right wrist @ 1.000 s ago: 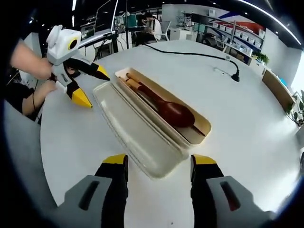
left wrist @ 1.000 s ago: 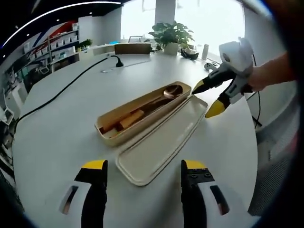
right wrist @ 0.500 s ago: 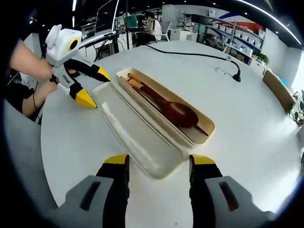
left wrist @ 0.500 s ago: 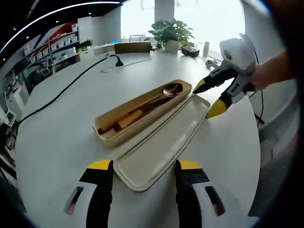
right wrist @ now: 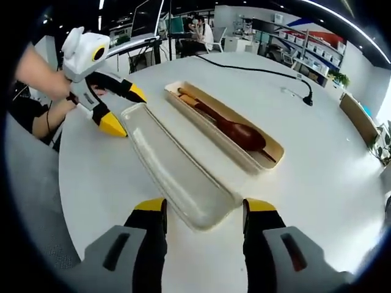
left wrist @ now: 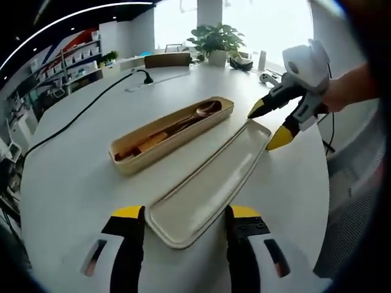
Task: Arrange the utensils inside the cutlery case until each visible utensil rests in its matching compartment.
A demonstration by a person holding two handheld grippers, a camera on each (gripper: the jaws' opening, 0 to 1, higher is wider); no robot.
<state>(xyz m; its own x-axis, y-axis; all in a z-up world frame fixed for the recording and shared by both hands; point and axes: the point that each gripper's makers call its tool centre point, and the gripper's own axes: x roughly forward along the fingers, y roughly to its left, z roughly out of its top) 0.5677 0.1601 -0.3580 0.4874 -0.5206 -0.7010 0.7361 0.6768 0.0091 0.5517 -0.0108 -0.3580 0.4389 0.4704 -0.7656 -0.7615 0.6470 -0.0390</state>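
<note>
A tan cutlery case (left wrist: 171, 131) lies open on the white round table (left wrist: 73, 183), holding a copper spoon (left wrist: 198, 112) and wooden-handled utensils. Its loose lid (left wrist: 211, 183) lies beside it, a gap apart. My left gripper (left wrist: 183, 215) is open, with the lid's near end between its jaws. In the right gripper view the same case (right wrist: 226, 122), spoon (right wrist: 241, 134) and lid (right wrist: 171, 165) appear, and my right gripper (right wrist: 203, 207) is open around the lid's other end. Each gripper shows in the other's view: the right gripper (left wrist: 266, 128), the left gripper (right wrist: 125, 110).
A black cable (left wrist: 79, 119) with a socket block runs over the far side of the table. A potted plant (left wrist: 217, 43) stands at the back edge. A person's hand (left wrist: 348, 94) holds the right gripper. The table edge (right wrist: 67, 201) lies close to the lid.
The lid and the case, side by side before, now lie apart with a strip of table between them. The left jaws narrowed slightly from a second ago.
</note>
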